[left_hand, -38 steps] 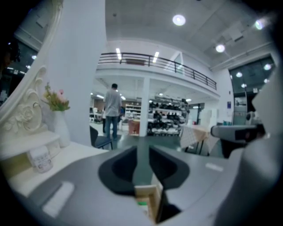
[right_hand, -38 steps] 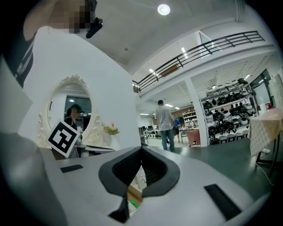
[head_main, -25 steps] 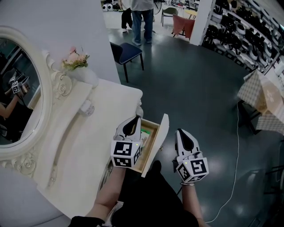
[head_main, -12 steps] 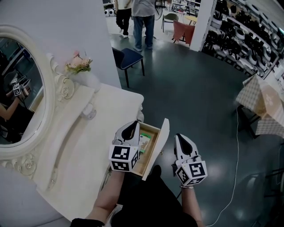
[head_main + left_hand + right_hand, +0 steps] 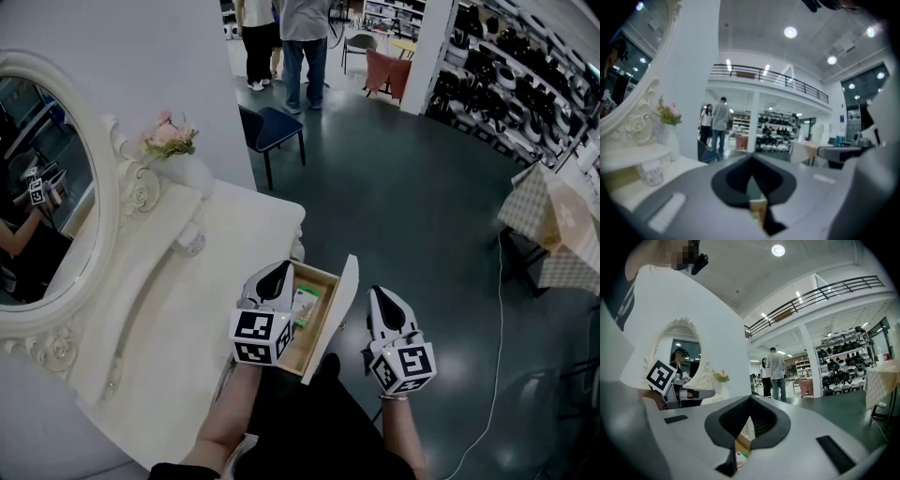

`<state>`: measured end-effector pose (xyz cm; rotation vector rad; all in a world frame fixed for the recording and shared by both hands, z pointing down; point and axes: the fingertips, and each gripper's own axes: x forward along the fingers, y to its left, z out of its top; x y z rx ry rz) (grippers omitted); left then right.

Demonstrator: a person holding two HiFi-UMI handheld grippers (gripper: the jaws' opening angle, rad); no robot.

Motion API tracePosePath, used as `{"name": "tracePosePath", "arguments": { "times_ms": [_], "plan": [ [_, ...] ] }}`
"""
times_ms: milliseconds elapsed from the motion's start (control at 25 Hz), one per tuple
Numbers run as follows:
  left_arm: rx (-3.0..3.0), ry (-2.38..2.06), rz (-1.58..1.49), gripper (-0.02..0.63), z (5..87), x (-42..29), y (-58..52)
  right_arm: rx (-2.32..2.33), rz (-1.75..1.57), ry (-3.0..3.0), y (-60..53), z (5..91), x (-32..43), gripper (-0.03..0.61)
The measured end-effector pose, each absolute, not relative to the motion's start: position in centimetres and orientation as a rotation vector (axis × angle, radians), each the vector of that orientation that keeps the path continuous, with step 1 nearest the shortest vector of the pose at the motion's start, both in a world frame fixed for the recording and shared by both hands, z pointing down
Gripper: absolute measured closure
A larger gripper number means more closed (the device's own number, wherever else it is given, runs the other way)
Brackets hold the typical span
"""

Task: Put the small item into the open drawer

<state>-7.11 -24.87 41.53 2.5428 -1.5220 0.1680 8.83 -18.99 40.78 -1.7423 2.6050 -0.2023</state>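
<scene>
I'm over a white dressing table (image 5: pixel 187 319) with an oval mirror (image 5: pixel 47 187) on its back. A drawer (image 5: pixel 336 305) on its right side stands pulled out, and its inside shows bare wood.

My left gripper (image 5: pixel 278 270) hangs over the drawer's near-left part, nose pointing away from me. Its own view shows the jaws pressed together with nothing between them. My right gripper (image 5: pixel 380 293) is off the table, just right of the drawer front and above the dark floor. Its jaws also meet at the tips and hold nothing.

The item (image 5: pixel 304 304) is a small flat packet, white with green print. It lies on the drawer bottom just right of the left gripper. Through the gap under the right jaws I can see a corner of it against the wood. By the look of things it is already where the task wants it.

If I had to lift it again, I'd expect it to be very light. It is probably thin card or a sachet, so it may bend a little, and a glossy face could slip. Lying flat, it offers no tall side to pinch. I'd come straight down with the jaws spread across its short width and catch the two long edges, or tip one edge up first. The drawer walls crowd it, so a sideways approach looks poor. A gentle squeeze should do, since a hard one might crease it.
</scene>
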Motion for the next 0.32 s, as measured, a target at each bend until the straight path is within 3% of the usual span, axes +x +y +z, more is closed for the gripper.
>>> {"name": "tracePosePath", "arguments": {
  "times_ms": [320],
  "plan": [
    [2.542, -1.513, 0.17, 0.606, 41.79, -7.62, -24.71, -1.748, -0.202, 2.609, -18.87, 40.88, 8.22, 0.581]
  ]
}}
